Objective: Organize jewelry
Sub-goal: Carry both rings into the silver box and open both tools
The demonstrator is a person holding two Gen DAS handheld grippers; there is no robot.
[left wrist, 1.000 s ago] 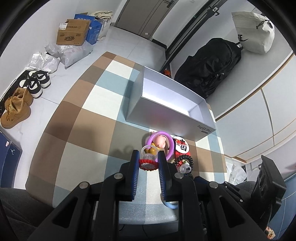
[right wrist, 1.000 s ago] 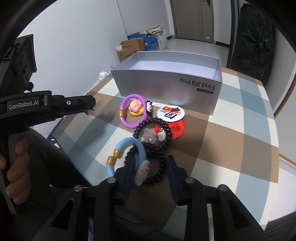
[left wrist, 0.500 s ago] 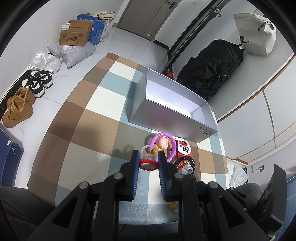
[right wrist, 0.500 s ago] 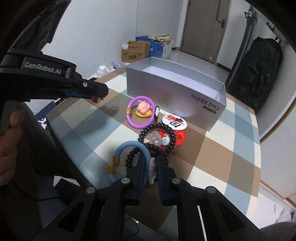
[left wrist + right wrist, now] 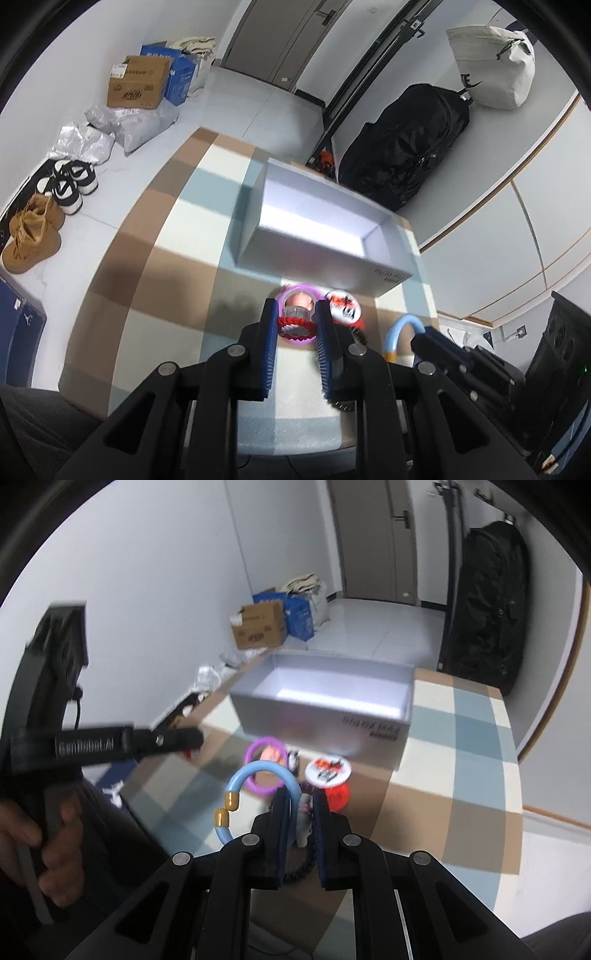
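From my left wrist, my left claw (image 5: 295, 321) gripped a red charm (image 5: 296, 325) above the counter (image 5: 147, 280), short of the silver box (image 5: 317, 254). From my right wrist, my right claw (image 5: 300, 808) was clamped on the blue bracelet (image 5: 236, 786), off the counter.

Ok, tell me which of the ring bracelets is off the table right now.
The light blue bracelet with gold caps: the right gripper is clamped on it and holds it up. The purple bracelet lies flat on the checked tablecloth by the silver box.
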